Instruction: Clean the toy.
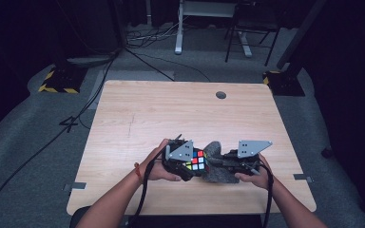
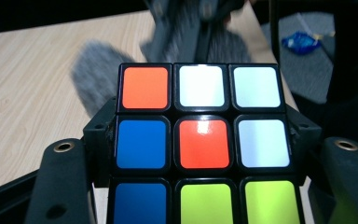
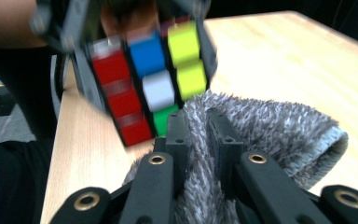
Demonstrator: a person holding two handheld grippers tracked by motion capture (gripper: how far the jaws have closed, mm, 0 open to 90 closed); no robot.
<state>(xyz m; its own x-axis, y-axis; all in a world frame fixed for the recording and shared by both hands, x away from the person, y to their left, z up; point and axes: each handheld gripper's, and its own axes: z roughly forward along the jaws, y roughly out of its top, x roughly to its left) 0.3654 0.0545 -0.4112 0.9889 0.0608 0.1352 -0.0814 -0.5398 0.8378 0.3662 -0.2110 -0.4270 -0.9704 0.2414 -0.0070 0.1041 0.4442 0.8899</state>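
**Inspector A:** Left gripper [image 1: 192,166]: its jaws are clamped on the puzzle cube [image 1: 197,160], one black jaw against each side of it. In the left gripper view the cube [image 2: 200,140] sits square between the jaws, with orange, white, blue, red and yellow-green tiles facing the camera.

**Inspector B:** Confirmed. Right gripper [image 1: 218,166]: its jaws are pinched together on a fold of the grey shaggy cloth [image 1: 216,164]. In the right gripper view the two pads [image 3: 177,135] stand close, with the cloth [image 3: 270,135] bunched between them and spreading out to the right on the table.

**Inspector A:** Position of the cube?

**Inspector B:** Held over the near middle of the wooden table [image 1: 180,114], just left of the cloth. In the right gripper view the cube [image 3: 149,79] is tilted and blurred, and its lower corner meets the cloth's upper edge; whether the two actually touch I cannot tell.

**Inspector A:** Hands?

**Inspector B:** The left hand [image 1: 159,166] and the right hand [image 1: 256,175] each grip their tool near the table's front edge, and a cable trails from each.
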